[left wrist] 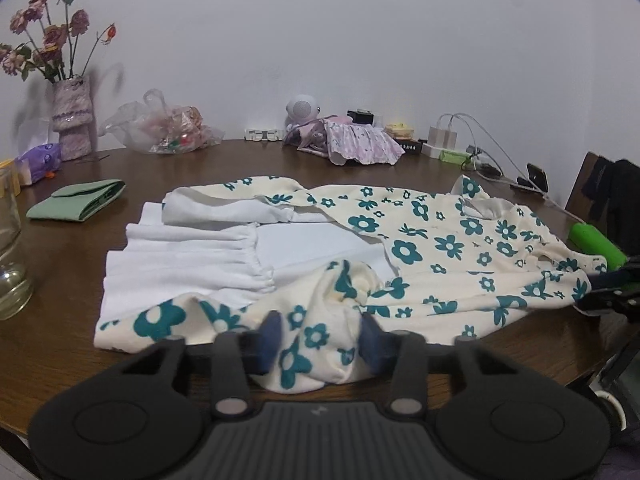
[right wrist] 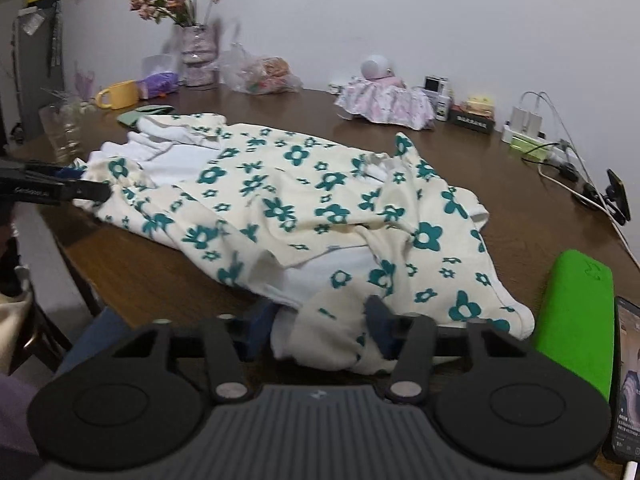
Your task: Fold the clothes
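The floral dress (left wrist: 440, 248), cream with teal flowers and a white lining, lies spread on the brown wooden table (left wrist: 72, 280). The left gripper (left wrist: 320, 338) pinches a bunched fold at its near edge; the right gripper (right wrist: 326, 326) is likewise clamped on gathered fabric there. A green roller (right wrist: 576, 316) lies just beside.

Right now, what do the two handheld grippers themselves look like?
Both match: the left gripper and right gripper have a ribbed dark grey body, two round black discs, black linkage arms with silver pivots, and dark blue fingers. No cables or sleeves show.
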